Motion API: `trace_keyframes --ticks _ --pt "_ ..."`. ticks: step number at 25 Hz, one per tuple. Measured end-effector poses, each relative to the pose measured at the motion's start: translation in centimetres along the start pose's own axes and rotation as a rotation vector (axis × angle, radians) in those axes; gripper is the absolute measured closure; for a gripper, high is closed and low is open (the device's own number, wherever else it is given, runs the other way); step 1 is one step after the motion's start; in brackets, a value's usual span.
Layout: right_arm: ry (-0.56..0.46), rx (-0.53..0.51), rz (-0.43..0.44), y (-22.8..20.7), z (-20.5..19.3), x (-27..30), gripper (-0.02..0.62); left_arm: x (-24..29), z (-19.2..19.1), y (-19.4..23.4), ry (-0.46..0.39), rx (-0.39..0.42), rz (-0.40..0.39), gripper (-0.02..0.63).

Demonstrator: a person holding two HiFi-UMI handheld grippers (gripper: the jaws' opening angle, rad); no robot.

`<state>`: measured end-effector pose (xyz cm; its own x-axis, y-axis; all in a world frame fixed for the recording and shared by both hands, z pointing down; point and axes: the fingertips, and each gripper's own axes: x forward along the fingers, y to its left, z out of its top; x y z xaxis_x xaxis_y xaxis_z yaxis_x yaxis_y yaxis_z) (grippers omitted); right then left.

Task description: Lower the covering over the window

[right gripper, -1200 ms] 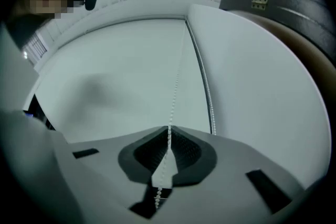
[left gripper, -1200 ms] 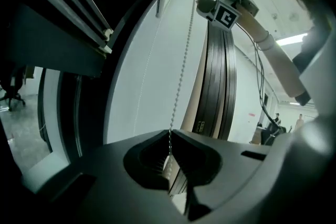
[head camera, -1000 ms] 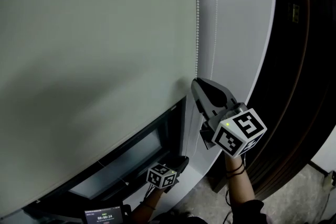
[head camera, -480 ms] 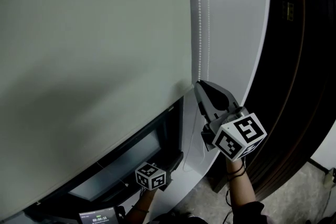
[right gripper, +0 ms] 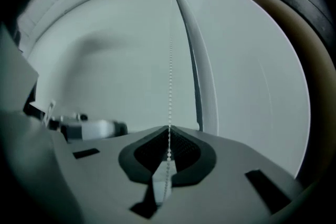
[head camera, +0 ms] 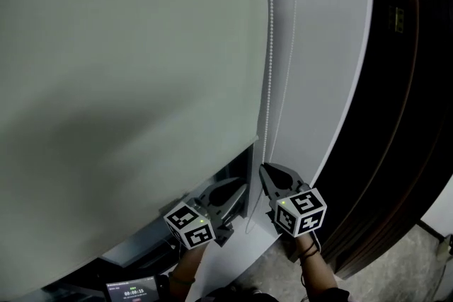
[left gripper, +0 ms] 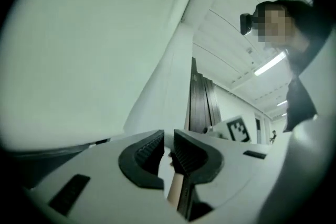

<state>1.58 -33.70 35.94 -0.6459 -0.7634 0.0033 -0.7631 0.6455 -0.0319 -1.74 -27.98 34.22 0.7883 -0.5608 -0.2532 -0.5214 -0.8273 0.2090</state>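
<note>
The bead chain (head camera: 270, 46) is hung vertically along the right edge of the roller blind (head camera: 127, 67), which is drawn far down the window. The chain is clenched low down by the right hand-held gripper (head camera: 265, 170). The left hand-held gripper (head camera: 239, 189) is held slightly parted and empty beside it. Dark wooden panelling (head camera: 403, 81) is seen beyond the white wall (head camera: 322, 46).

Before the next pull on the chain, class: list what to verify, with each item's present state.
1. Right gripper shut on the bead chain: ok.
2. Chain straight above that gripper: ok.
3. Left gripper on the chain: not ok; jaws apart, nothing between them.
4. Blind fully down: not ok; dark window shows below its edge.
5. Chain free of snags below the grip: cannot tell.
</note>
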Motion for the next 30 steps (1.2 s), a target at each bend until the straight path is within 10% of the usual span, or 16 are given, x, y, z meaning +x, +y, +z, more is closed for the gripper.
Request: trace_keyframes --ticks 18,30 --pt "0.317 0.144 0.025 4.5 -19.9 -2.2 0.578 6.0 9.9 -0.3 -0.045 0.343 0.032 0.56" --pt "0.381 0.21 0.002 5.1 -24.3 -4.2 0.578 6.1 9.6 -1.4 -0.038 0.254 -0.022 0.592"
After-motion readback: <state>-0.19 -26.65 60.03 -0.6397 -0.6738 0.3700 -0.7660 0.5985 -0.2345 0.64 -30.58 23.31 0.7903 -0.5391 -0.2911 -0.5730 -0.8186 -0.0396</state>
